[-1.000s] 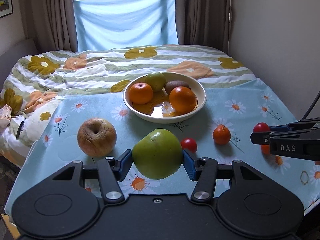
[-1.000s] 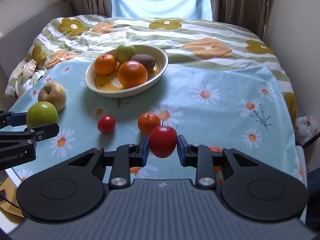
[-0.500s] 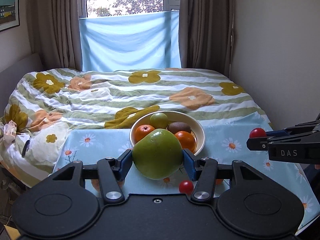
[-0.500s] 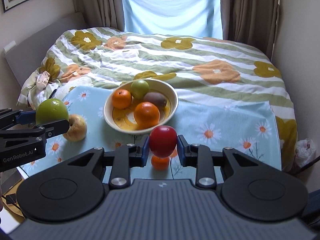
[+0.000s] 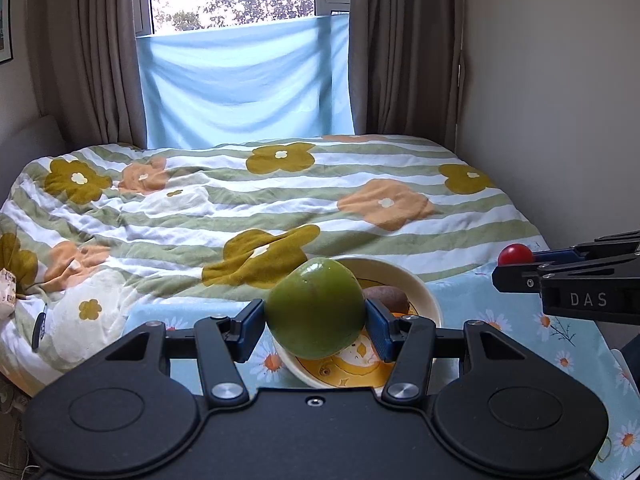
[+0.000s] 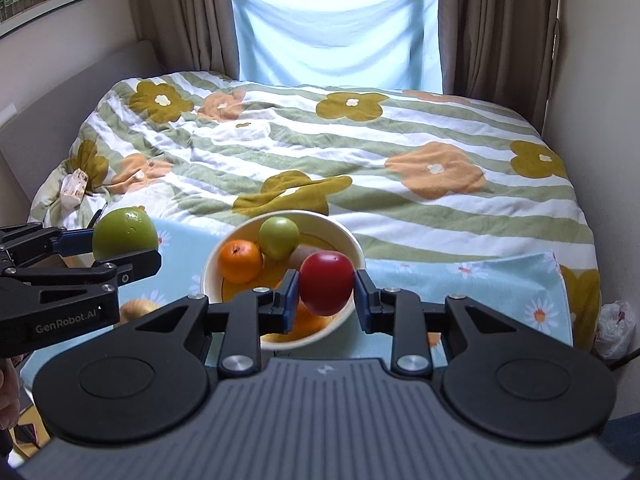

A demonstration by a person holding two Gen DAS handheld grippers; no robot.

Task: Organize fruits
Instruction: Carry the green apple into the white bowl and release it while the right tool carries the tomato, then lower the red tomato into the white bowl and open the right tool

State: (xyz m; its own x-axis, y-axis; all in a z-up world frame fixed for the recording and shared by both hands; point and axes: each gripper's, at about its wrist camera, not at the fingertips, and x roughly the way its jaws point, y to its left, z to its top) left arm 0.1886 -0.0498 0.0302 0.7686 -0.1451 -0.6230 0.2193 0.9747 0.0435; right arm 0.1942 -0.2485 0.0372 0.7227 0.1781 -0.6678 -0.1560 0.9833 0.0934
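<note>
A cream bowl holds an orange, a small green fruit and what looks like a kiwi, while the left gripper fingers pinch a green apple and the right gripper fingers pinch a red tomato

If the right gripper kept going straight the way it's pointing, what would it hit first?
Most likely the white bowl and the fruit in it: the right gripper, shut on the red tomato, points down at it. Depth is unclear, so it might touch the orange first.

Both wrist views look down close over the shared bowl, facing the window.
</note>
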